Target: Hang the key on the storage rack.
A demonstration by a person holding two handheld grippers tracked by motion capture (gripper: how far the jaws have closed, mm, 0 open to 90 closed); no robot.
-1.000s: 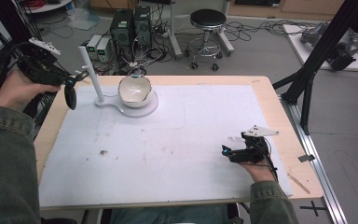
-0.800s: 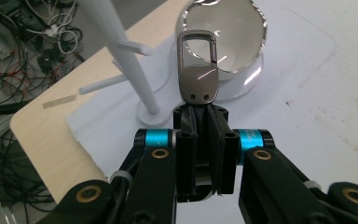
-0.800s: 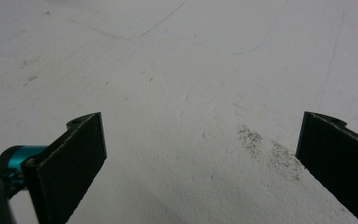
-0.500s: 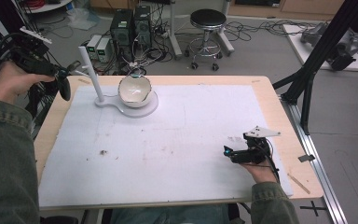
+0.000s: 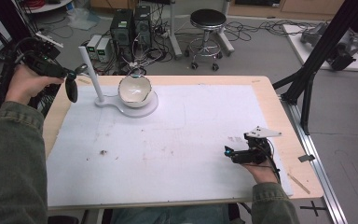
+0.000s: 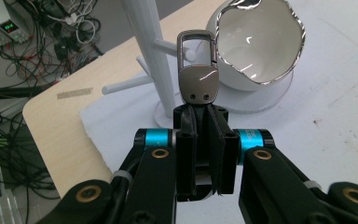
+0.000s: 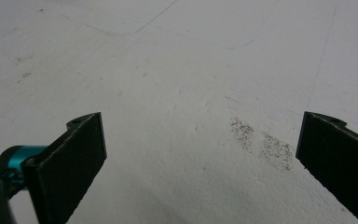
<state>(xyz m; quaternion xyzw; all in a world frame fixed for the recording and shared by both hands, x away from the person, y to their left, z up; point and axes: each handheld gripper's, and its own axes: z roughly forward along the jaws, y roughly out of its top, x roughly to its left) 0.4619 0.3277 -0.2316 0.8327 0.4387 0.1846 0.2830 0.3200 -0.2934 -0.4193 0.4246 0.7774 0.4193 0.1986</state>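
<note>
The left tongs (image 5: pixel 70 79) are held up off the far left corner of the counter (image 5: pixel 270 100), just left of the white peg stand (image 5: pixel 89 70), and they pinch a dark key fob with a metal clasp (image 6: pixel 196 70); in the left gripper view the two black jaws are pressed onto the fob's strap, the clasp standing up beyond them toward the stand's post and its short pegs. In the high view the fob (image 5: pixel 71 88) hangs as a dark oval below the tongs, beside the stand but apart from it. Against the picture a second back, the left hand (image 5: pixel 25 84) has drawn away from the stand, outward and up past the counter's edge, and since half a second ago it has come a little nearer the stand again. The white bowl with the jagged silver rim (image 5: pixel 134 89) sits on the stand's round base, right of the post, and has not moved. The right tongs (image 5: pixel 228 152) rest on the white sheet (image 5: pixel 168 135) well away from the stand, near the counter's near right corner, unmoved across the three pictures; the right gripper view shows their jaws spread wide over bare sheet with a grey smudge (image 7: pixel 261 142) between them, pinching nothing.
</note>
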